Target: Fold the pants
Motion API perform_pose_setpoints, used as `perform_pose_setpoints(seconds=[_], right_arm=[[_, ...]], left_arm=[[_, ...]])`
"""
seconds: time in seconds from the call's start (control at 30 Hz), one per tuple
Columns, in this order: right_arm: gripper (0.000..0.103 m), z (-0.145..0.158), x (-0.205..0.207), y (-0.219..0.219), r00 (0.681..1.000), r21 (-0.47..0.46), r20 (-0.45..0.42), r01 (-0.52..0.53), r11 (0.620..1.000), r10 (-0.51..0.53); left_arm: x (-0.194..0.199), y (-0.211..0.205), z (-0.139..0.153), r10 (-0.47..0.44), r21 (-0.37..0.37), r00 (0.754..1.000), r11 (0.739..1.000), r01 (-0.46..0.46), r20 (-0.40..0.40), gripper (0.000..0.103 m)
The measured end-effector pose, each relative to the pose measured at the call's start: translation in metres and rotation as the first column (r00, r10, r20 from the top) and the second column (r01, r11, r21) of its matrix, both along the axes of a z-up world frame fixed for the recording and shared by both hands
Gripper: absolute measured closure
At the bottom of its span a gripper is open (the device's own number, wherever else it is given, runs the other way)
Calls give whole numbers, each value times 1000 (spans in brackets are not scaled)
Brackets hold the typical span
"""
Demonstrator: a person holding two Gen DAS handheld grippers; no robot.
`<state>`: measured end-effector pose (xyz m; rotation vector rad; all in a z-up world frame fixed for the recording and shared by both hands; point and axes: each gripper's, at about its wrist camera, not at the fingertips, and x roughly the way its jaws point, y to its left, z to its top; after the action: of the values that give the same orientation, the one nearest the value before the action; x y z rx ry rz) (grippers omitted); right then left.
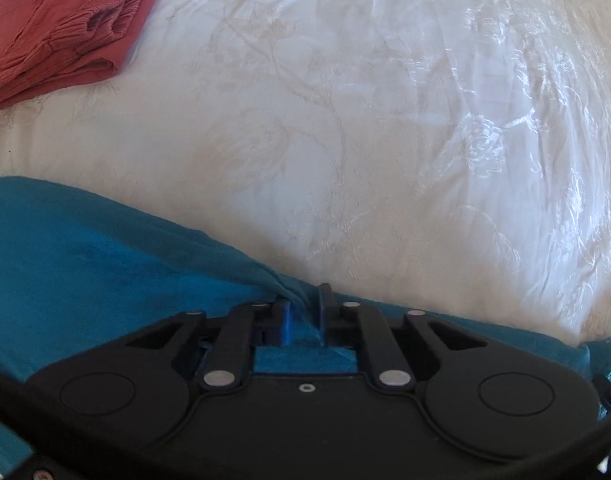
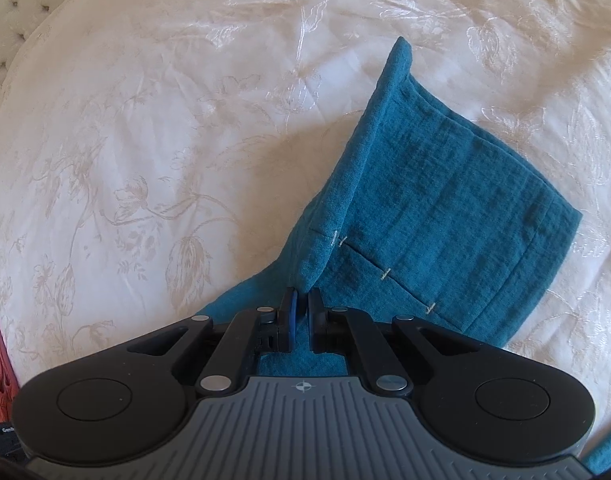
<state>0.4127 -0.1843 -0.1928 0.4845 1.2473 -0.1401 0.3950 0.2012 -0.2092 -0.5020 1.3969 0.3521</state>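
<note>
A pinch of teal pants (image 1: 105, 248) is clamped between the left gripper (image 1: 304, 312) fingers; the hemmed leg end (image 2: 445, 200) is likewise nipped by the right gripper (image 2: 301, 316). Beyond the fingertips, crinkled gauze is spread over a glossy floral-embroidered bedspread (image 1: 385, 120). Folding appears barely begun. Rust-red pants (image 1: 57, 28), already folded, are seen far left.

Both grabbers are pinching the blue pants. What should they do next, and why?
Probably lift both together and carry the cloth over to make a fold. The left gripper and right gripper are each shut on the blue pants, which lie unfolded on the bed.
</note>
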Motion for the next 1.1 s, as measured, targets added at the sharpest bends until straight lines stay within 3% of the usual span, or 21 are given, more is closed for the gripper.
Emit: perform_pose_setpoints(seconds=[0.13,0.23,0.53,0.87,1.0,1.1], right_arm=[[97,21,-19,-8,1000,19,22,12,1000,-12],[97,42,-42,-13,999,11,40,16,1000,-17],[97,94,-147,-43,998,15,37,54,998,-55],[98,85,-278,-69,983,12,-93,159,987,-157],[98,64,-323,-71,968,-15,-158,197,980,-197],[97,47,-348,-73,955,4,-179,239,971,-234]], left_arm=[[-20,-19,35,-107,113,992,989,99,64,89],[-41,-31,66,-171,156,980,976,154,102,89],[-131,-52,136,-275,183,942,953,240,193,89],[-244,-71,137,-343,178,929,931,317,138,89],[-274,-74,120,-368,146,926,924,353,86,89],[-290,-80,101,-401,175,915,905,389,40,89]])
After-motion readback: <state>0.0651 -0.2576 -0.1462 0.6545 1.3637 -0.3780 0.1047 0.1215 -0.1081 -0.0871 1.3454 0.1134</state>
